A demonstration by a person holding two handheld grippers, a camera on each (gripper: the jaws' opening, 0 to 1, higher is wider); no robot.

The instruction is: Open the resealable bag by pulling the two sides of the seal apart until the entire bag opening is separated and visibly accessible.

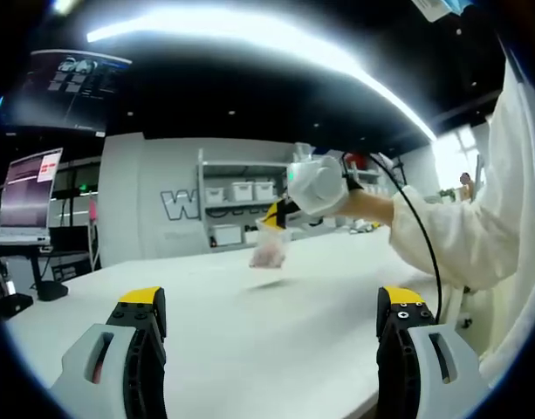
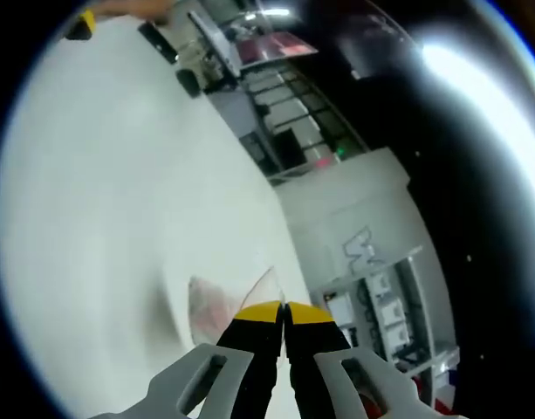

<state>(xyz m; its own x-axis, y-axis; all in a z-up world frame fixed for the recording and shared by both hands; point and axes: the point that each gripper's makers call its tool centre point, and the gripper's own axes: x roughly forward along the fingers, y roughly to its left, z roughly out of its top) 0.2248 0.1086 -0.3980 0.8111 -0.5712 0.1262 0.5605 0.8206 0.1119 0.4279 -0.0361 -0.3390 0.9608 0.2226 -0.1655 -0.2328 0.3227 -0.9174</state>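
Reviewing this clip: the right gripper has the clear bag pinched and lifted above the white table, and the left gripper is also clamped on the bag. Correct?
Not quite. The left gripper is open and holds nothing; the left gripper view shows its jaws spread wide over the white table, well short of the bag. The rest stands: the right gripper is shut on the clear bag, lifted above the table.

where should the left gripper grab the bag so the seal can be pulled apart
Grip the top edge of the bag, on the side facing away from the right gripper. The bag hangs from that shut gripper above the table, so its upper rim is exposed; the open left gripper could approach level from its own side.
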